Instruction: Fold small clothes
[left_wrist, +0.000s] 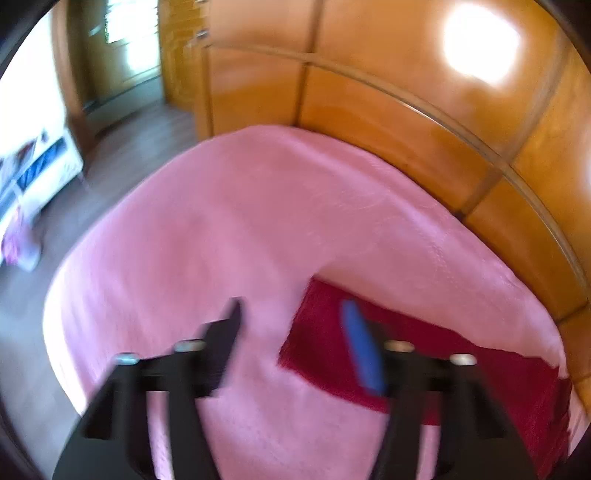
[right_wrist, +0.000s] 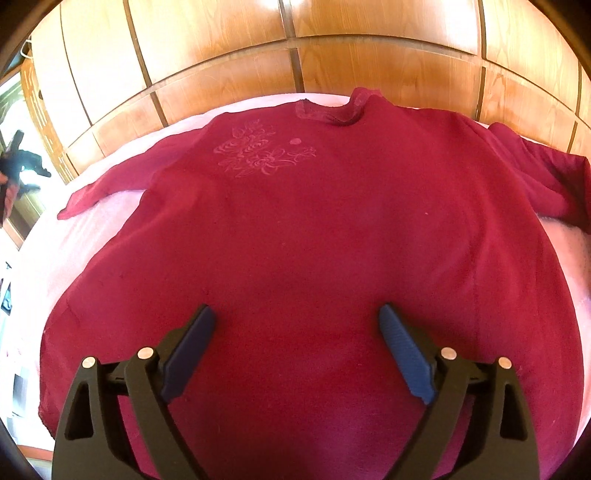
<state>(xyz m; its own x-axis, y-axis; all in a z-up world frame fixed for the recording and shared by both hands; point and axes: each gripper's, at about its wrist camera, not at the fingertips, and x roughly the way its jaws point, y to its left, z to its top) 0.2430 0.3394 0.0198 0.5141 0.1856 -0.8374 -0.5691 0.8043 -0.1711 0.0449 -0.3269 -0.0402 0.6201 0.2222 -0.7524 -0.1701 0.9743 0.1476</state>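
We see one dark red knitted sweater with a raised flower pattern on the chest (right_wrist: 295, 229) lying flat, front up, on the bed's pink textured blanket (left_wrist: 229, 221), neck toward the glossy orange-brown wooden wardrobe panels (right_wrist: 221, 44) behind the bed. Its two sleeves are spread out to either side, and the hem lies nearest us.

Our right gripper (right_wrist: 297, 343) hovers over the lower body of the sweater with its fingers wide apart and nothing between them. Our left gripper (left_wrist: 295, 339) is over bare blanket just beside one red edge of the sweater; that view is blurred, but its fingers stand apart and hold nothing.

We judge the sweater soft, limp and fairly light, thick enough to keep a fold but likely to sag and drag on the blanket if lifted by one point. It is not fragile or slippery. The best places to grip seem to be a sleeve cuff or shoulder seam for folding the sleeves in, then the two hem corners together.

Counted: one sweater, two sleeves, two grippers, one blanket
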